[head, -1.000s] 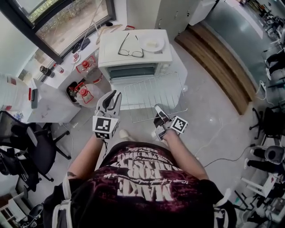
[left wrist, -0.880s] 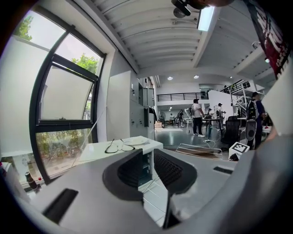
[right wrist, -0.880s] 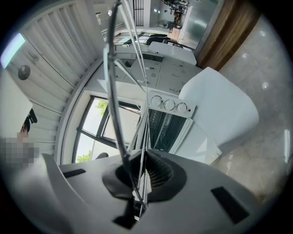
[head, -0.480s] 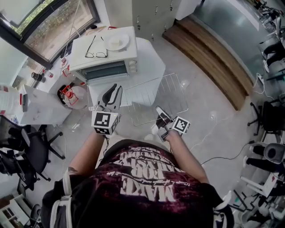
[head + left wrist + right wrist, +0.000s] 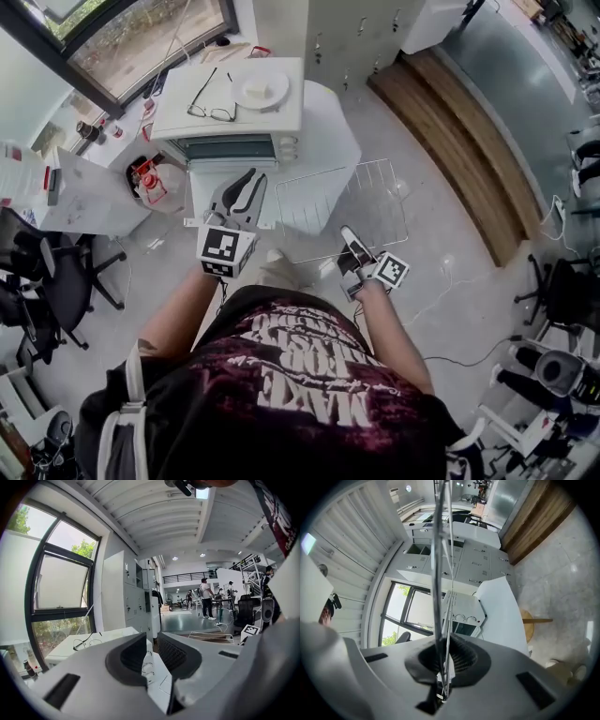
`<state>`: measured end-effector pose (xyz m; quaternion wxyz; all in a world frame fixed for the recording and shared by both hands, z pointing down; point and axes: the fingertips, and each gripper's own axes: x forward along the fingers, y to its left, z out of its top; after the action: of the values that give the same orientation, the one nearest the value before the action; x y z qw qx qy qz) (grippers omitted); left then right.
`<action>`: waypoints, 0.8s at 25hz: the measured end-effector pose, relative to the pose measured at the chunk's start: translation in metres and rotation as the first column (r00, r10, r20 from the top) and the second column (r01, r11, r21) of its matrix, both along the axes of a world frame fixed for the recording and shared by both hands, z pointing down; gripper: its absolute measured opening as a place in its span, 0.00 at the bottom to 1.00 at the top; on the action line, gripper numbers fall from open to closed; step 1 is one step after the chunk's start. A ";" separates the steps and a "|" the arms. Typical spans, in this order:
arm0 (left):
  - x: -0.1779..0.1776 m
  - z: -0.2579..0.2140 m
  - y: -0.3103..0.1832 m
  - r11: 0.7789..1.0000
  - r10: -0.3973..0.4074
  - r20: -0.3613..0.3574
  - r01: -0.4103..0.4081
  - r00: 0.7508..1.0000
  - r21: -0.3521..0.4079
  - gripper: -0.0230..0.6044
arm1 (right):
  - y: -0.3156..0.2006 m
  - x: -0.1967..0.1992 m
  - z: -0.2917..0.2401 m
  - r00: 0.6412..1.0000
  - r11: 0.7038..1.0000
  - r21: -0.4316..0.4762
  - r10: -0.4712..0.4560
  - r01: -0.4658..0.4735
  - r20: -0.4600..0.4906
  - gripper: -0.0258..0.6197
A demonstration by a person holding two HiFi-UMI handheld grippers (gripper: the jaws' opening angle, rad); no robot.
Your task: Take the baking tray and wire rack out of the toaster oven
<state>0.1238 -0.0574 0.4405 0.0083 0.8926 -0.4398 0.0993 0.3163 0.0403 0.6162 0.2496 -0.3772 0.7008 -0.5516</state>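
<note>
Thin gridded metal wire rack (image 5: 342,206) pinched edge-on in right tongs (image 5: 350,237); left tongs (image 5: 251,180) slightly spread, empty.

toaster oven (image 5: 234,147): 1 | wire rack (image 5: 343,201): 1 | glasses (image 5: 214,98): 1 | plate (image 5: 262,90): 1 | left claw (image 5: 246,180) + right claw (image 5: 349,237): 2

The left forearm (image 5: 178,317) and right forearm (image 5: 392,330) reach toward the frame's middle. Left of centre, the left gripper (image 5: 249,185) has its jaws slightly apart and empty. Right of centre, the right gripper (image 5: 349,236) is clamped on the edge of the wire rack (image 5: 339,193).

Thin, shiny metal wire rack (image 5: 342,208)
</note>
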 end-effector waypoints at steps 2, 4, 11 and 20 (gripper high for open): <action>-0.004 0.001 -0.019 1.000 -0.009 -0.009 0.009 1.000 -0.002 0.14 | -0.010 -0.001 0.003 1.000 1.000 -0.020 -0.002 0.003 0.014 0.05; -0.003 0.002 -0.038 1.000 -0.010 -0.023 0.010 1.000 -0.005 0.14 | -0.020 0.000 0.006 1.000 0.999 -0.034 -0.013 0.013 0.007 0.05; 0.017 0.006 -0.079 1.000 0.023 -0.037 -0.024 0.999 -0.009 0.14 | -0.060 0.018 0.009 0.997 0.998 -0.046 -0.055 0.052 -0.053 0.05; 0.034 0.005 -0.108 0.990 -0.137 -0.015 0.137 0.990 -0.010 0.14 | -0.111 0.046 0.014 0.975 0.975 -0.033 -0.222 0.222 -0.004 0.05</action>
<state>0.1582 -0.1658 0.4458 0.0227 0.8609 -0.4996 0.0935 0.3624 -0.0704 0.6298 0.1778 -0.3027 0.7304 -0.5859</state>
